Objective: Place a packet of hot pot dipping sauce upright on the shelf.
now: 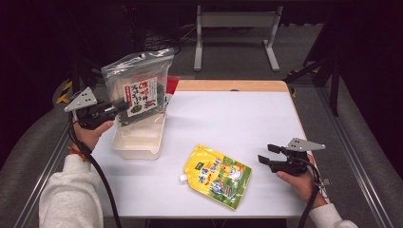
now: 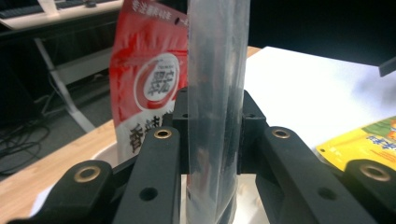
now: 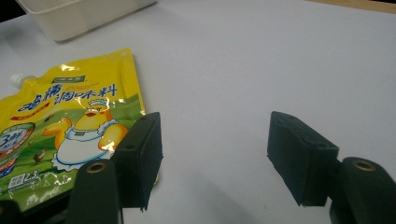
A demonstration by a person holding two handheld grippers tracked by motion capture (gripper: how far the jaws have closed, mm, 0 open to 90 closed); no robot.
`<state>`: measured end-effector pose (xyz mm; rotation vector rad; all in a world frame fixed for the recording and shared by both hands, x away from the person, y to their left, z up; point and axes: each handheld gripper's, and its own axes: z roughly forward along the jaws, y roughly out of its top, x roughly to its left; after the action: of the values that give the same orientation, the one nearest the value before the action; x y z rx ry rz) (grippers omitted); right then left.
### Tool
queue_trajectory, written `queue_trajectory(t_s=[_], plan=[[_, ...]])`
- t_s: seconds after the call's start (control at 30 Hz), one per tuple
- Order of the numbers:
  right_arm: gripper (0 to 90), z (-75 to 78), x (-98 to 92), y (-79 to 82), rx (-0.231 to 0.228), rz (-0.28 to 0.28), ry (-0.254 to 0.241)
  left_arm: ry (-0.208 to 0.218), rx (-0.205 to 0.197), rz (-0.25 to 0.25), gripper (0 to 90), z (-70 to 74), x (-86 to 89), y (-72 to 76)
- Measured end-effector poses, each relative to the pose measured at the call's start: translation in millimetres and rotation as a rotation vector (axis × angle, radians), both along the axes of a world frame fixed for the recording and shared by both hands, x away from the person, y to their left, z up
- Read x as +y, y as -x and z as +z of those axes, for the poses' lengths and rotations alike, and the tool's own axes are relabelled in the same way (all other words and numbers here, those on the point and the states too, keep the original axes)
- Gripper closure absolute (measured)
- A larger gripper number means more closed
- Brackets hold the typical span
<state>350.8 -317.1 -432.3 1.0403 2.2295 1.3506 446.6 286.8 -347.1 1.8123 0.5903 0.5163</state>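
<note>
Clear bag held over the bin by the left gripper; right gripper empty beside the yellow pouch

The clear zip bag (image 1: 139, 88) of dark contents hangs upright above the white bin (image 1: 138, 142), pinched at its lower edge by the left gripper (image 1: 114, 108), jaws closed flat on the plastic, likely so it can go in on end next to the red packet (image 2: 149, 88) standing there. The yellow spouted pouch (image 1: 217, 175) lies flat on the white table (image 1: 237, 118); the right gripper (image 1: 267, 154) rests just beside it, jaws well apart, gripping nothing, probably poised for it
</note>
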Motion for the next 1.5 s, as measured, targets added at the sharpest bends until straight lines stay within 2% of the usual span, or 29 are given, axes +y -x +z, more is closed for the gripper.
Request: queue_trajectory(t_s=[0.03,0.17,0.23,0.4,0.5,0.53,0.57,0.73,0.77,0.8,0.83,0.9,1.0,1.03,1.23,1.5], plan=[[35.5,-0.1,0.4,0.3,-0.001,0.001,0.004,-0.008,0.006,-0.007,75.6,-2.2,-0.4,-0.2],[35.0,-1.5,2.1,0.4,0.006,0.011,0.013,0.004,0.002,-0.003,75.6,-3.4,3.0,1.6],[34.2,-2.6,2.5,-0.5,0.014,0.015,0.014,-0.012,0.011,-0.001,75.4,-6.3,5.6,1.7],[33.8,-3.4,4.3,-0.6,0.017,0.025,0.018,0.026,0.007,0.016,75.4,-13.6,11.1,3.9],[33.5,-3.3,5.7,-0.5,0.018,0.026,0.02,0.02,0.014,0.025,75.7,-15.6,11.4,4.8],[33.4,-3.5,5.9,-0.6,0.019,0.028,0.019,-0.006,0.014,0.025,75.9,-15.4,10.6,5.7],[33.3,-3.6,6.2,-0.7,0.02,0.029,0.019,-0.009,0.014,0.028,75.9,-15.2,10.4,5.7],[32.9,-4.8,8.3,-1.3,0.028,0.036,0.026,0.002,0.019,0.02,76.0,-18.3,10.9,5.7],[32.9,-4.8,8.9,-1.4,0.028,0.043,0.025,-0.012,0.024,0.019,76.1,-19.5,10.6,5.9],[32.7,-4.5,9.9,-1.3,0.028,0.046,0.028,-0.047,0.042,0.021,76.0,-22.2,7.9,4.8],[32.7,-4.4,10.5,-1.4,0.029,0.048,0.026,-0.047,0.042,0.021,76.0,-22.2,7.9,4.8],[32.6,-4.6,11.1,-1.8,0.03,0.051,0.026,-0.12,0.051,0.023,76.0,-26.3,-0.6,3.5],[32.3,-4.8,12.7,-3.2,0.033,0.056,0.023,-0.053,0.059,0.035,75.9,-34.0,1.8,1.6],[32.2,-4.8,13.5,-3.4,0.032,0.057,0.025,-0.043,0.064,0.038,75.9,-36.3,4.5,1.2],[31.9,-5.5,16.2,-4.8,0.034,0.069,0.029,-0.044,0.055,0.047,75.8,-41.2,4.9,6.1],[31.8,-3.4,17.9,-3.5,0.027,0.075,0.036,0.001,0.056,0.065,75.6,-50.8,8.9,10.0]])
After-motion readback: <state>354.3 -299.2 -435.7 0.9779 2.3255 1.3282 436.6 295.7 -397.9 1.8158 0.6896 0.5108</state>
